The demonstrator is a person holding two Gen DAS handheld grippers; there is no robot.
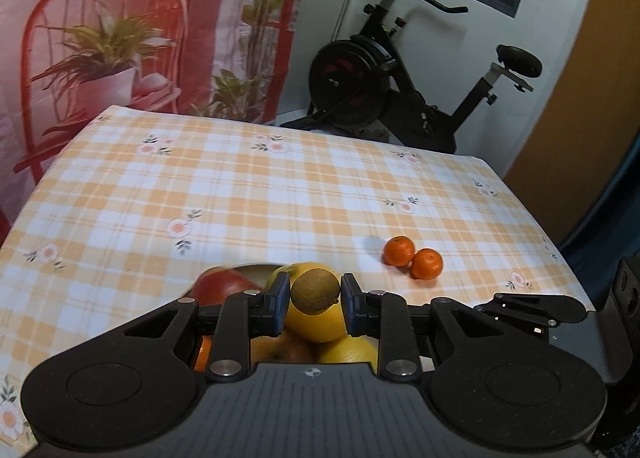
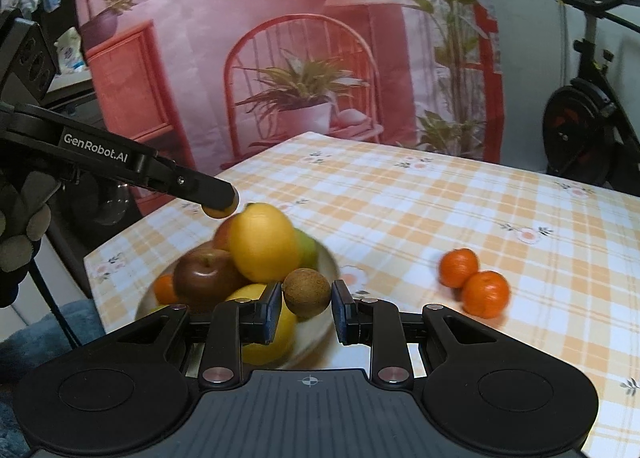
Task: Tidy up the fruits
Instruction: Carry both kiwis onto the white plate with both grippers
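1. The right gripper (image 2: 306,308) sits low in the right wrist view, its jaws parted around a brown kiwi (image 2: 307,292); one pad touches it, and a slight gap shows at the other.
2. The kiwi lies at the near edge of a pale bowl (image 2: 331,262) on the checked tablecloth (image 2: 420,209).
3. In the bowl: a large yellow lemon (image 2: 264,242) on top, a dark red apple (image 2: 204,278) left of it.
4. Two mandarins (image 2: 474,282) touch each other right of the bowl.
5. The left gripper (image 2: 222,203) hangs above the bowl's far left side, holding a small, partly hidden fruit (image 2: 216,212).
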